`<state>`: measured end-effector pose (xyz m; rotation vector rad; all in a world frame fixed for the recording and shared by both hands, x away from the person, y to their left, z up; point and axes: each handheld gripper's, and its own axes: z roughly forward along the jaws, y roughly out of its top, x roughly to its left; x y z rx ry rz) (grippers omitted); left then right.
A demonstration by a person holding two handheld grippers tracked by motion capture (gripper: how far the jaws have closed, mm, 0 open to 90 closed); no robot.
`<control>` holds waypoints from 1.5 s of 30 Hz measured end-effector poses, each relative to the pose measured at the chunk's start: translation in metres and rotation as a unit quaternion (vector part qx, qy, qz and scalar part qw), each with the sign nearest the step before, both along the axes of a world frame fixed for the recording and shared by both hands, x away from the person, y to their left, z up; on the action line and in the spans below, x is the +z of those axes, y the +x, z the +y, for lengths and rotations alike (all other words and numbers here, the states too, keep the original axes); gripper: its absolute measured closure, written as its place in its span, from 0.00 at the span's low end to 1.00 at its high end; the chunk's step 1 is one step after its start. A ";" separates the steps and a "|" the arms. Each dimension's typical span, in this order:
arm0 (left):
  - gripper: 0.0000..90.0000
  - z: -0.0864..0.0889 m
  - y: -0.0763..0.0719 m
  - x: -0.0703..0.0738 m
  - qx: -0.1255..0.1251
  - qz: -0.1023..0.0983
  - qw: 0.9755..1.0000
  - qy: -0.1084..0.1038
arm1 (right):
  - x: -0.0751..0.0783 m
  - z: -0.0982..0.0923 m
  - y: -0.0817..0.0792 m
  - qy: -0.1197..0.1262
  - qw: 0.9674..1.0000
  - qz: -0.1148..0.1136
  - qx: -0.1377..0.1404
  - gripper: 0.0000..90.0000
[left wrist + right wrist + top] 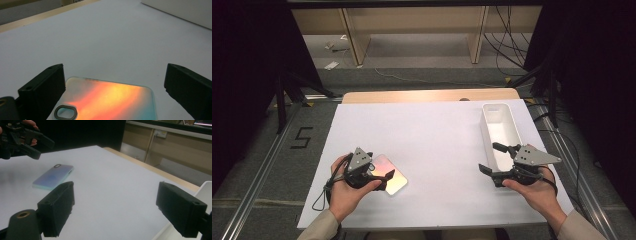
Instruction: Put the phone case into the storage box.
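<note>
Near the front left corner of the white surface [437, 140], the left gripper [379, 175] hangs over a phone case [388, 176] lying flat, fingers [42, 90] apart and not pressing it. By the right edge, the right gripper [494, 157], fingers apart and empty, sits beside a white tray [499, 125].
</note>
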<state>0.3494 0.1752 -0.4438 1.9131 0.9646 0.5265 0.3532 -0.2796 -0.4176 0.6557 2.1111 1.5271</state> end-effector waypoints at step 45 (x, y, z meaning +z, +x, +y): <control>1.00 -0.073 0.035 -0.026 -0.017 0.108 0.991 0.081 | -0.001 0.000 0.002 0.002 1.000 0.004 -0.004 0.18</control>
